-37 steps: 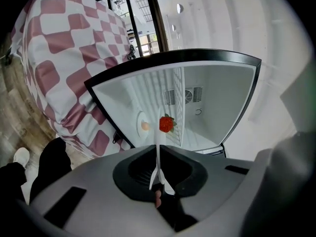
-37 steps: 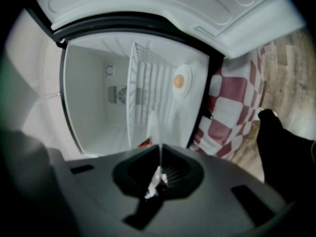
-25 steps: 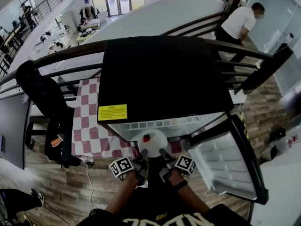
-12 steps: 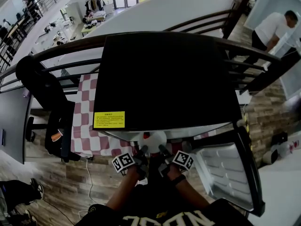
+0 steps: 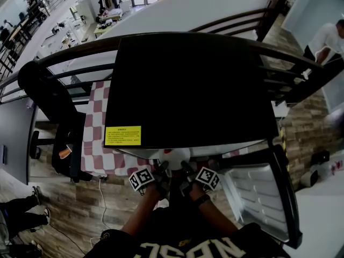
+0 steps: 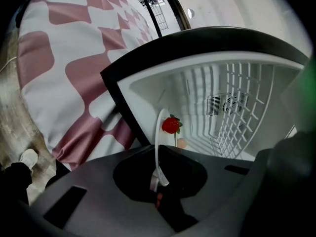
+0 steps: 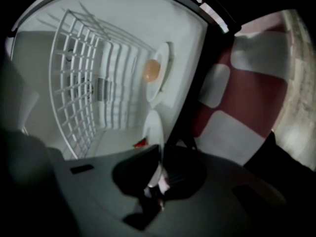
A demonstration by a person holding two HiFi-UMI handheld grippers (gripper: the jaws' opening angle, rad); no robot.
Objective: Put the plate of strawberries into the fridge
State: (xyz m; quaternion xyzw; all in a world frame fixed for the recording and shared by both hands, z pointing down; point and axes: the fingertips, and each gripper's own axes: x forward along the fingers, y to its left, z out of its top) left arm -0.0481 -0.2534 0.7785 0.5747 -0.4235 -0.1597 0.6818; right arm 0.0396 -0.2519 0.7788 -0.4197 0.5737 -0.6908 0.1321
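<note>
A white plate (image 5: 173,156) with a red strawberry (image 6: 171,125) on it is held at the open mouth of the black fridge (image 5: 188,85). My left gripper (image 5: 161,172) is shut on the plate's near rim (image 6: 158,147) from the left. My right gripper (image 5: 186,172) is shut on the same rim (image 7: 154,132) from the right. In the right gripper view only a sliver of the strawberry (image 7: 141,142) shows past the plate. In the head view the fridge's top hides most of the plate. The white inside with its wire shelf (image 6: 242,107) lies straight ahead.
The fridge door (image 5: 258,198) stands open at the right. A small orange round thing (image 7: 151,70) sits on a white dish inside the fridge. A pink-and-white checked cloth (image 5: 94,138) covers the table beside it, with a black chair (image 5: 48,106) at the left. A person (image 5: 328,36) stands far right.
Both grippers have moved forward with the plate, which now sits further under the fridge's top edge. The far person has shifted right.
</note>
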